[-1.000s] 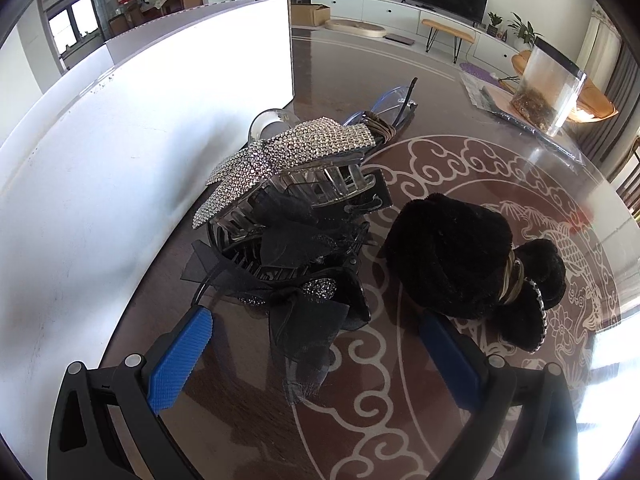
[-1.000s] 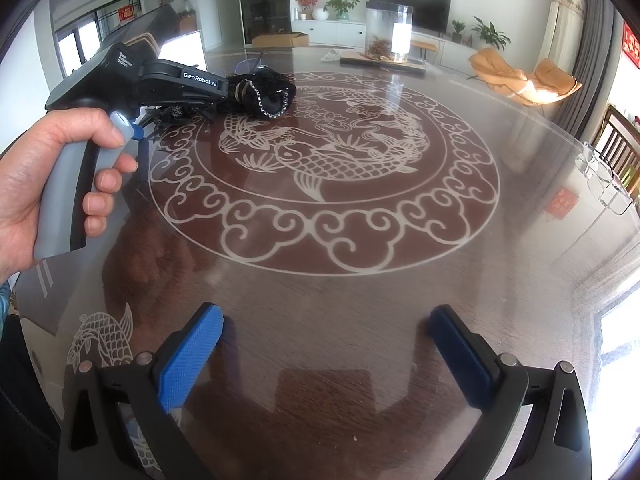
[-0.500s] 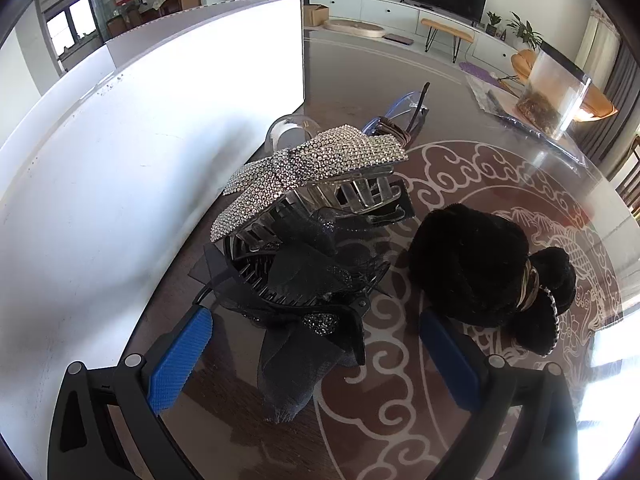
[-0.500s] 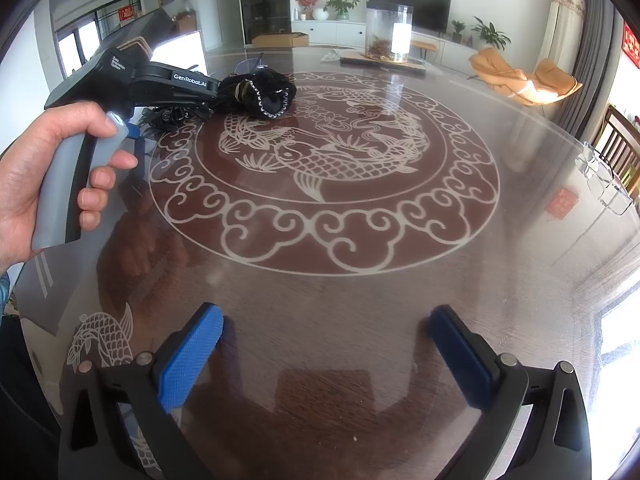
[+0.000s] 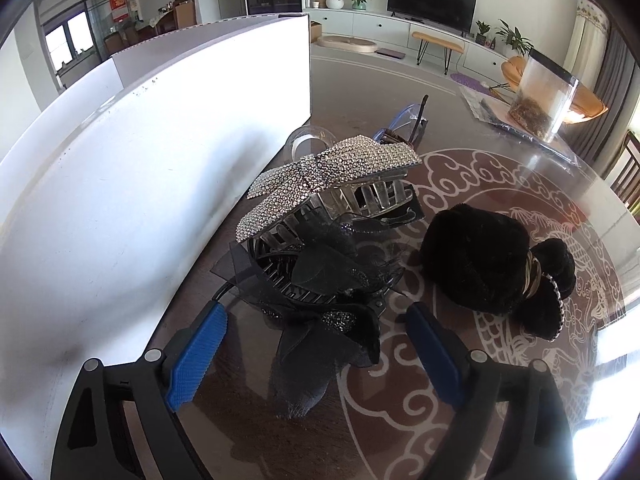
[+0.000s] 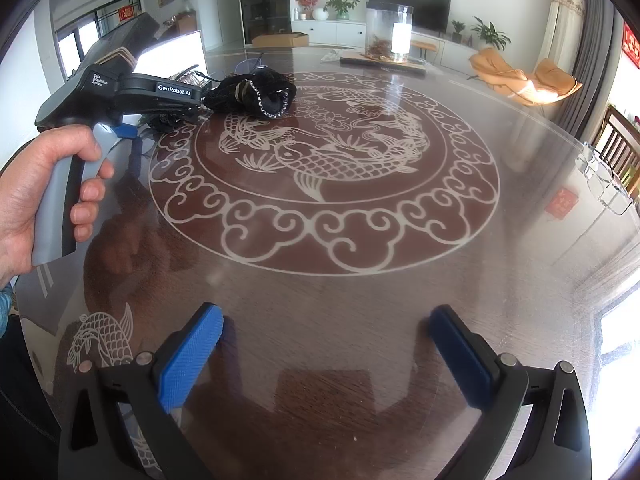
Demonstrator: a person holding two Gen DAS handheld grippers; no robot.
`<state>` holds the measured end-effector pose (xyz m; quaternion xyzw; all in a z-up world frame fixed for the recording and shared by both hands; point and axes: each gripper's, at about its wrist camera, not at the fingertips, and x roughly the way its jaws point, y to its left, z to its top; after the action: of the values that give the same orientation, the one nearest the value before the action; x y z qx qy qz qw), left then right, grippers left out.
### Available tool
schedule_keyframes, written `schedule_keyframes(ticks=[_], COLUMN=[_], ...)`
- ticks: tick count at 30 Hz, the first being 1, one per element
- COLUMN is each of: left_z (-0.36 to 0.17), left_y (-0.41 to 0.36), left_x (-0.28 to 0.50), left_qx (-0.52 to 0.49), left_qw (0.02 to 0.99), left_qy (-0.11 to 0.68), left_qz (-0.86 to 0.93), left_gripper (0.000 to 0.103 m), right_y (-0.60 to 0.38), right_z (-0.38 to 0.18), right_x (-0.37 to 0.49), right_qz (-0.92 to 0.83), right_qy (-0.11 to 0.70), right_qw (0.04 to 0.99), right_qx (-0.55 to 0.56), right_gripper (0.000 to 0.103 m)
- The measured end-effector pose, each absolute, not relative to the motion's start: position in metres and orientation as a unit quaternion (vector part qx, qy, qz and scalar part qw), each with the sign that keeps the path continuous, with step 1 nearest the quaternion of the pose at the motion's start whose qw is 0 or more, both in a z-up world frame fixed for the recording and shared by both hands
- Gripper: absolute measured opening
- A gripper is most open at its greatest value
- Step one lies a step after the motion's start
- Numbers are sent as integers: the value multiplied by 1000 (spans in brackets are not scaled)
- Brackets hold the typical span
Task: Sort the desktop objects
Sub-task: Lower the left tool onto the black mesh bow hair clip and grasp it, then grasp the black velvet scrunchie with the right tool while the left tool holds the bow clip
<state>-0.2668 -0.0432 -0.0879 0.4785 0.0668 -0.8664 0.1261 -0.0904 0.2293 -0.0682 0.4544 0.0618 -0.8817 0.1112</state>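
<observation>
Sunlit living-room furniture rings a glossy round desk (image 6: 360,320) etched with a pale fish-and-cloud pattern, and the clutter to be sorted sits at its far left, against a white box (image 5: 120,184).

Nearest the left gripper (image 5: 316,344) lies a black mesh bow hair clip (image 5: 320,320), its gauzy tail trailing between the blue fingers (image 5: 198,354). The jaws are closing around it, though the pads do not yet press on anything. That clip looks light and floppy at the fabric, stiff only at the toothed plastic body beneath; pinching the gauze alone would probably let it sag or slip, so the firmer middle knot with the sparkly centre seems the better hold.

Leaning over it is a rhinestone bow claw clip (image 5: 332,176), rigid, probably slick on its stones and likely to tip when its neighbour moves. To the right sits a black furry hair tie (image 5: 480,264), soft and forgiving anywhere. Behind are a clear-framed pair of glasses (image 5: 404,120), fragile.

Well away over bare desk, the right gripper (image 6: 324,356) hangs with jaws wide and nothing between them.
</observation>
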Motion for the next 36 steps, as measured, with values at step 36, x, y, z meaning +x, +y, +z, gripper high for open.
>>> schedule_keyframes(ticks=[36], left_z=[-81], left_y=[-52], left_x=[-140], left_qx=[471], left_qw=[80], left_qy=[33], left_qz=[-878], left_gripper=[58], right_y=[228], right_z=[-67], right_x=[-93], right_qz=[-879], right_qy=[65], right_qw=[122], right_qx=[456], right_gripper=[103])
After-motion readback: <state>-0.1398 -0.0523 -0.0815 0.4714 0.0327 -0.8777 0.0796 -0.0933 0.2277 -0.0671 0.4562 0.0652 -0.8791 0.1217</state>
